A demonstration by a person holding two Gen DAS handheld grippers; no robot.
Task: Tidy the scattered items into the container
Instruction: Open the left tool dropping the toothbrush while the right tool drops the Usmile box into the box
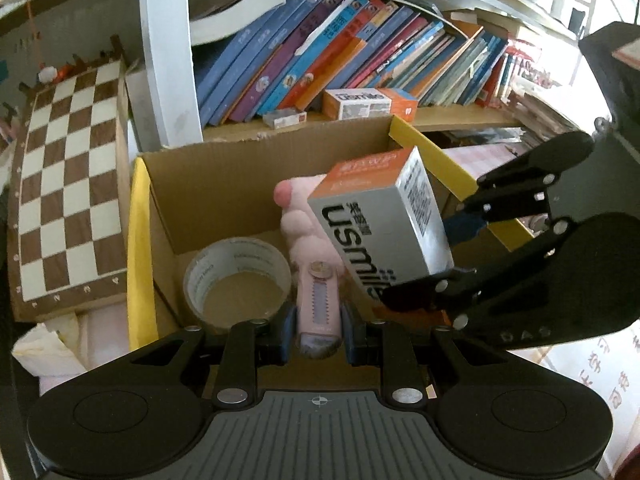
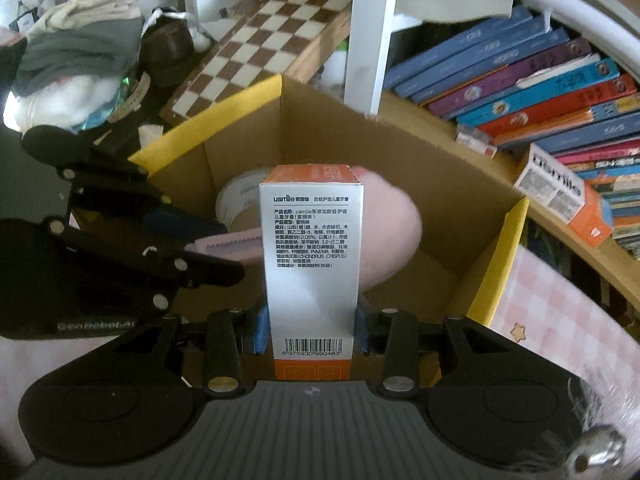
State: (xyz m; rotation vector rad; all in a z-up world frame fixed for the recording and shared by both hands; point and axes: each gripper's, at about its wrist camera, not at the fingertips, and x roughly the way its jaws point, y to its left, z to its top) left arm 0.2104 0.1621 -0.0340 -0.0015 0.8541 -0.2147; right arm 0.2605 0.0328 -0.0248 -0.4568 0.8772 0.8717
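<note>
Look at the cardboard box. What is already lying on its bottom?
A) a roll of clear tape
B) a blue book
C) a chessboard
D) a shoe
A: the roll of clear tape lies on the floor of the cardboard box, while the left gripper and right gripper hold their things above it.

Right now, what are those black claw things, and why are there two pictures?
Each claw is a hand-held gripper that a person carries, with a camera looking along its fingers, so each picture comes from one gripper. The left hand-held gripper is squeezing a pink toy. The right hand-held gripper is squeezing a toothpaste box. Both are held over an open cardboard box, where a tape roll already lies. Behind are books and a chessboard.
</note>
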